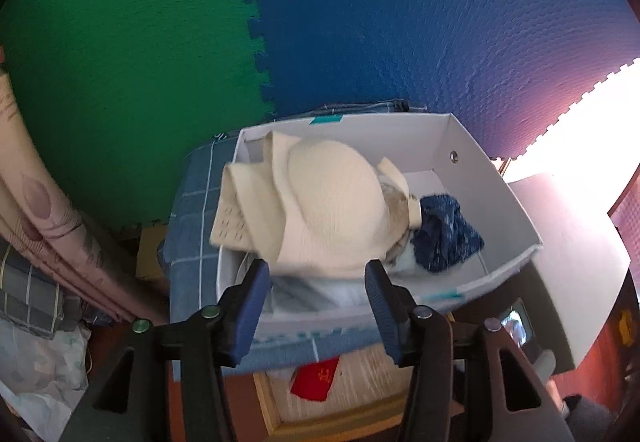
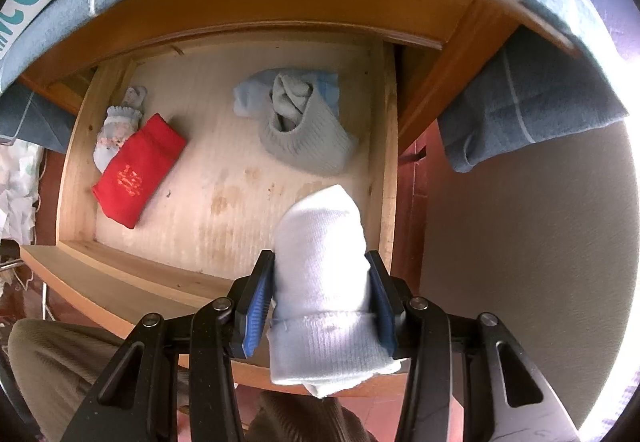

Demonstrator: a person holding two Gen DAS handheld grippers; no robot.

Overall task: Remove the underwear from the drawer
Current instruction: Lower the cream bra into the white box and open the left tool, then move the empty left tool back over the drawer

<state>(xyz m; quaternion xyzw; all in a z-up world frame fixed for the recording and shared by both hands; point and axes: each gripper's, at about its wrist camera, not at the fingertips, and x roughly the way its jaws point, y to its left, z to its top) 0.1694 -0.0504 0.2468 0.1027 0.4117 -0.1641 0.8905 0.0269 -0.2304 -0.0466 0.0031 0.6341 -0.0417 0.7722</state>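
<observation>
Two soft, light rolls concern us: our right gripper (image 2: 320, 294) pinches the white roll (image 2: 320, 282) mid-body between its pads, while our left gripper (image 1: 318, 306) stands spread, empty, just short of the bra (image 1: 320, 202).

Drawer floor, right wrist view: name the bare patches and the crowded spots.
Bare: the stained middle strip of the drawer, between the red pouch and grey garment, down to the front wall. Crowded: left side by the pouch and small sock; back right, around the grey garment.

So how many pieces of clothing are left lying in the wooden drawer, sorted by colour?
Red: 1, the red folded piece
Grey: 1, the grey bundle
Pale blue: 1, the pale blue piece beside the grey bundle
Pale patterned: 1, the small sock
Total: 4
</observation>
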